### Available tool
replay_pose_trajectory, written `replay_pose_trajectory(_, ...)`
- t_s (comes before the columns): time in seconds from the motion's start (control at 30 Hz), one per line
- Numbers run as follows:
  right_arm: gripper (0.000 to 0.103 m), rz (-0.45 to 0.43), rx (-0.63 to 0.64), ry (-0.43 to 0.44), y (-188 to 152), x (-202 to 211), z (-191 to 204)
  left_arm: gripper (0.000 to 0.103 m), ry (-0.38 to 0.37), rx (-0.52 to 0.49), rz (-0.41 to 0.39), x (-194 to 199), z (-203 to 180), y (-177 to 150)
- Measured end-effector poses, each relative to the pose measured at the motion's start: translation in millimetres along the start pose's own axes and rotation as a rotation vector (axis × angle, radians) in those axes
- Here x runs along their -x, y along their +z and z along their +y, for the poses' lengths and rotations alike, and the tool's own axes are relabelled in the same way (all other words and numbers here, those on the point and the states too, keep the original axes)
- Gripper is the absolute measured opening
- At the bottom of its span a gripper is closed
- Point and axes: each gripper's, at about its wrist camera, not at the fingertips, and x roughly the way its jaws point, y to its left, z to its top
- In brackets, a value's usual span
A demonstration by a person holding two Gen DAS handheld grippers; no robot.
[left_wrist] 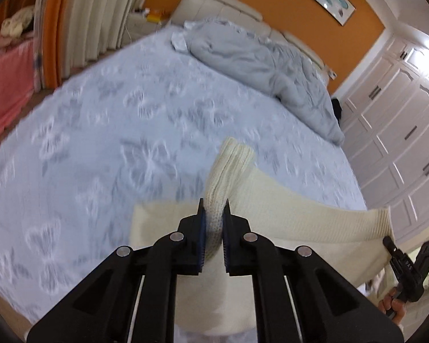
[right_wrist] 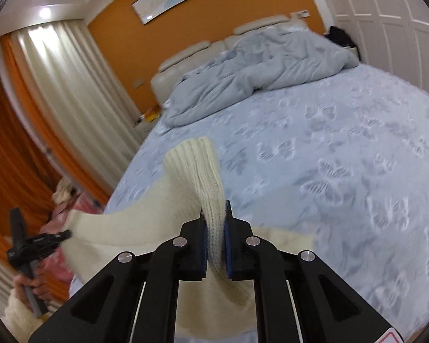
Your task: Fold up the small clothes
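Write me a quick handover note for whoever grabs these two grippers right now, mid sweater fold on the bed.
Left gripper: shut on a ribbed edge of the cream knit sweater.
Right gripper: shut on another ribbed edge of the same sweater; its tip also shows at the right in the left wrist view, gripping the knit.
Sweater: stretched between both grippers above the blue butterfly-patterned bed, lower part hanging toward the near edge. Grey duvet bunched at the headboard end.
Done: both grips taken, sweater raised.
Left: no fold visible yet. Probably lay it flat on the bed, then fold.
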Motion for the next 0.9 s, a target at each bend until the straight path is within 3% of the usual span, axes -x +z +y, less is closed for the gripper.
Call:
replay_pose_trajectory(0.07, 0.009, 0.048, -0.033, -0.048, -0.7, -31.9, -19.9, 0.009, 0.025, 0.004, 0.020, -20.4, 3.1, 6.6)
replay_pose_trajectory(0.13, 0.010, 0.144, -0.086, -0.082, -15.2, -78.1, -49.1, 0.010, 0.080, 0.005, 0.099, -66.3, 15.0, 3.4)
replay_pose_trajectory(0.23, 0.012, 0.411, -0.128, -0.203, -64.2, -154.2, -89.1, 0.013, 0.178, 0.017, 0.257, -134.5, 39.2, -28.5)
replay_pose_trajectory(0.3, 0.018, 0.401, -0.112, -0.241, -74.9, -150.2, -89.3, 0.013, 0.250, 0.042, 0.300, -148.7, 52.9, -50.1)
replay_pose_trajectory(0.37, 0.021, 0.319, -0.122, -0.209, -73.6, -118.8, -79.0, 0.016, 0.183, 0.114, 0.253, -128.7, 64.3, -61.4)
replay_pose_trajectory(0.43, 0.024, 0.282, -0.129, -0.181, -78.0, -91.9, -67.5, 0.037, 0.154, 0.146, 0.233, -105.0, 67.7, -67.3)
replay_pose_trajectory(0.5, 0.024, 0.270, -0.131, -0.113, -94.0, -61.1, -49.8, 0.045, 0.123, 0.172, 0.192, -75.1, 67.8, -78.1)
replay_pose_trajectory(0.63, 0.023, 0.356, -0.059, -0.072, -136.4, -47.8, -14.4, 0.045, 0.126, 0.133, 0.197, -49.5, 51.4, -110.8)
replay_pose_trajectory(0.73, 0.023, 0.456, -0.041, -0.024, -169.7, -63.4, 14.5, 0.045, 0.103, 0.122, 0.250, -48.8, 35.8, -140.4)
replay_pose_trajectory(0.9, 0.023, 0.510, 0.157, 0.120, -193.7, -78.2, 106.8, 0.045, 0.078, 0.040, 0.284, -54.4, 7.1, -162.2)
